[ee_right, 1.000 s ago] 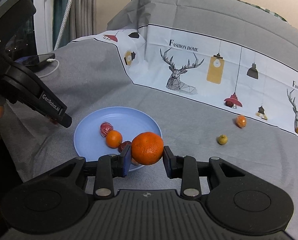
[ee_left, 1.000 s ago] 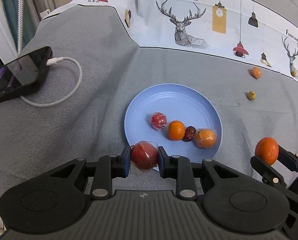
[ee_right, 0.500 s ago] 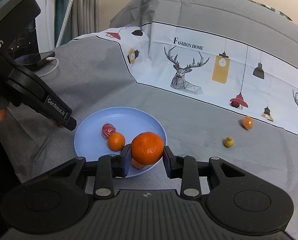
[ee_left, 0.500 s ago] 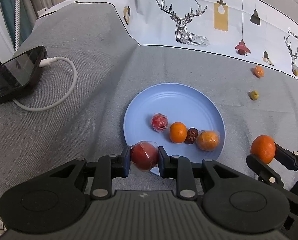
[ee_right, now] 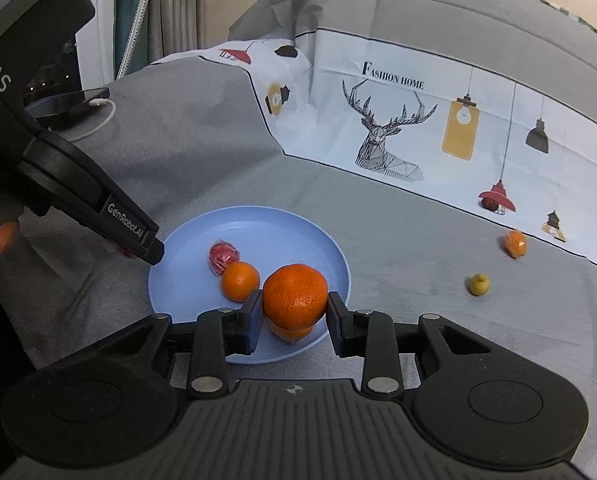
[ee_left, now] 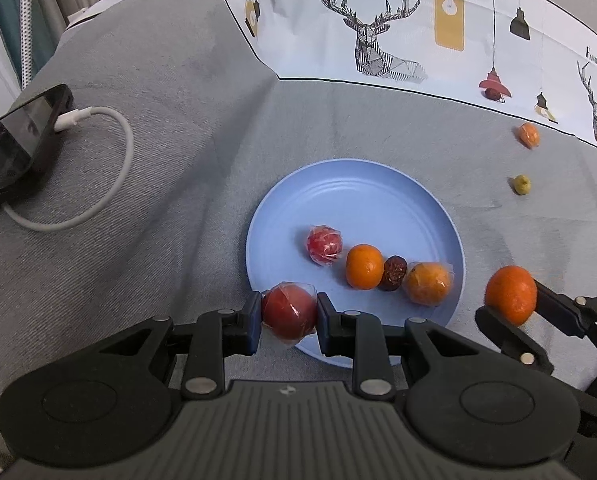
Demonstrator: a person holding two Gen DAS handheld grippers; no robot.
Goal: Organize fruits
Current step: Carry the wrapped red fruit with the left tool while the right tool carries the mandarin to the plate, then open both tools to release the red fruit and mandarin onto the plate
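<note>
Over the near rim of the blue plate (ee_left: 378,184), the left gripper (ee_left: 289,318) has its jaws clamped on a plastic-wrapped red fruit (ee_left: 288,312). Just off the plate's right edge, the right gripper (ee_right: 294,316) is squeezing a big orange (ee_right: 294,296). On the plate: a wrapped red sweet (ee_left: 324,245), a small orange (ee_left: 364,266), a dark date (ee_left: 395,273) and a wrapped orange (ee_left: 428,283).

Phone (ee_left: 14,148): cut off by the left edge.
Wrapped orange fruit (ee_right: 292,330): mostly hidden behind the held orange (ee_right: 295,295).
Small yellow-green fruit (ee_left: 521,184): kind too small to tell.
Left hand-held gripper (ee_right: 154,250): its held fruit almost wholly hidden.
</note>
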